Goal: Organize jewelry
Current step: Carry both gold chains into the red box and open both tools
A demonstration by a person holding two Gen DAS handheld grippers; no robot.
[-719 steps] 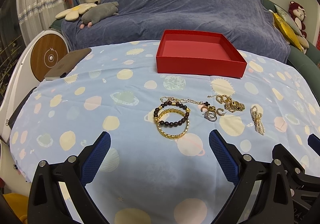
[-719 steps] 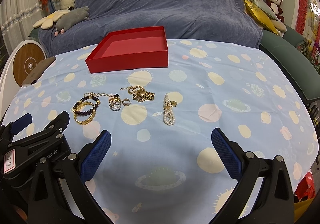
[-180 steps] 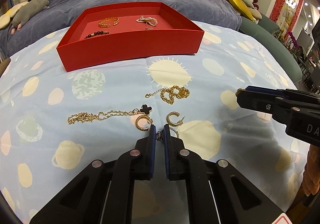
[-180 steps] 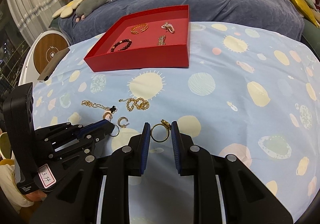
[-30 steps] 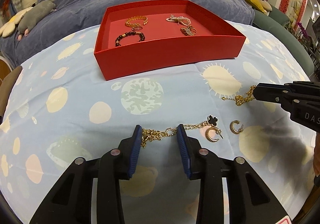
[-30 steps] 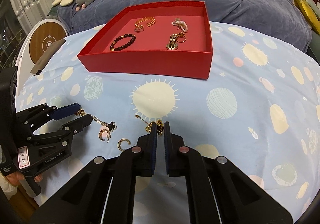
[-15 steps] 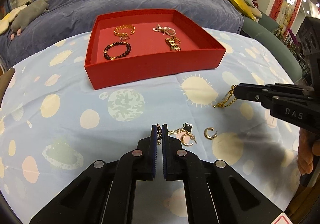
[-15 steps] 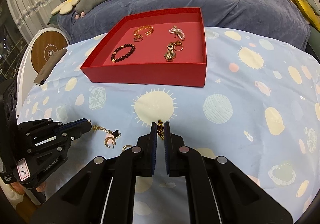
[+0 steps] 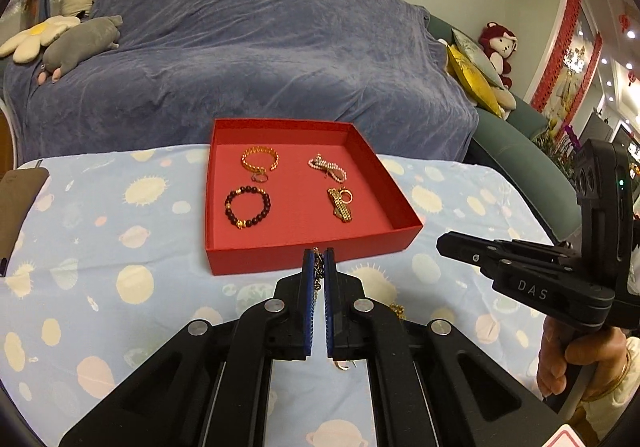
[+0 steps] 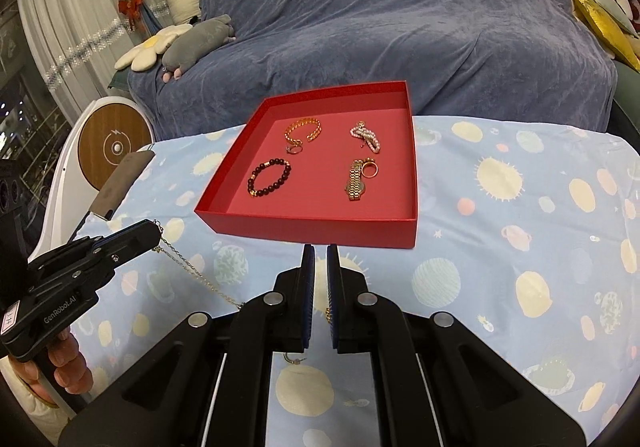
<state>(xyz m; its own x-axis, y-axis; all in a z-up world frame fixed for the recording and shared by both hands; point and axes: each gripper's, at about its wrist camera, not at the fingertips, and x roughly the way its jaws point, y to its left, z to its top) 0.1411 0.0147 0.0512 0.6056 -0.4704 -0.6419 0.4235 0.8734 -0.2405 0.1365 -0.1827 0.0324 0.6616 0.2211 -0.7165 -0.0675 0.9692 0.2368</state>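
Observation:
The red tray (image 9: pixel 304 257) (image 10: pixel 312 229) on the blue planet-print cloth holds a gold bangle (image 9: pixel 259 161), a dark bead bracelet (image 9: pixel 247 206), a pearl piece (image 9: pixel 326 169) and a gold watch band with a ring (image 9: pixel 340 203). My left gripper (image 9: pixel 319 253) (image 10: pixel 154 233) is shut on a thin gold necklace (image 10: pixel 192 271), lifted just before the tray's near wall. My right gripper (image 10: pixel 320 251) (image 9: pixel 444 241) is shut on a short gold chain (image 10: pixel 328 313) that hangs below its fingers.
Gold hoop earrings lie on the cloth under the grippers (image 9: pixel 343 365) (image 10: pixel 292 358). A blue-covered sofa (image 9: pixel 248 59) with plush toys stands behind the table. A brown phone-like slab (image 10: pixel 120 183) lies at the table's left edge.
Both grippers have risen off the cloth toward the tray, each carrying its chain. The necklace now hangs in the air from the left gripper.

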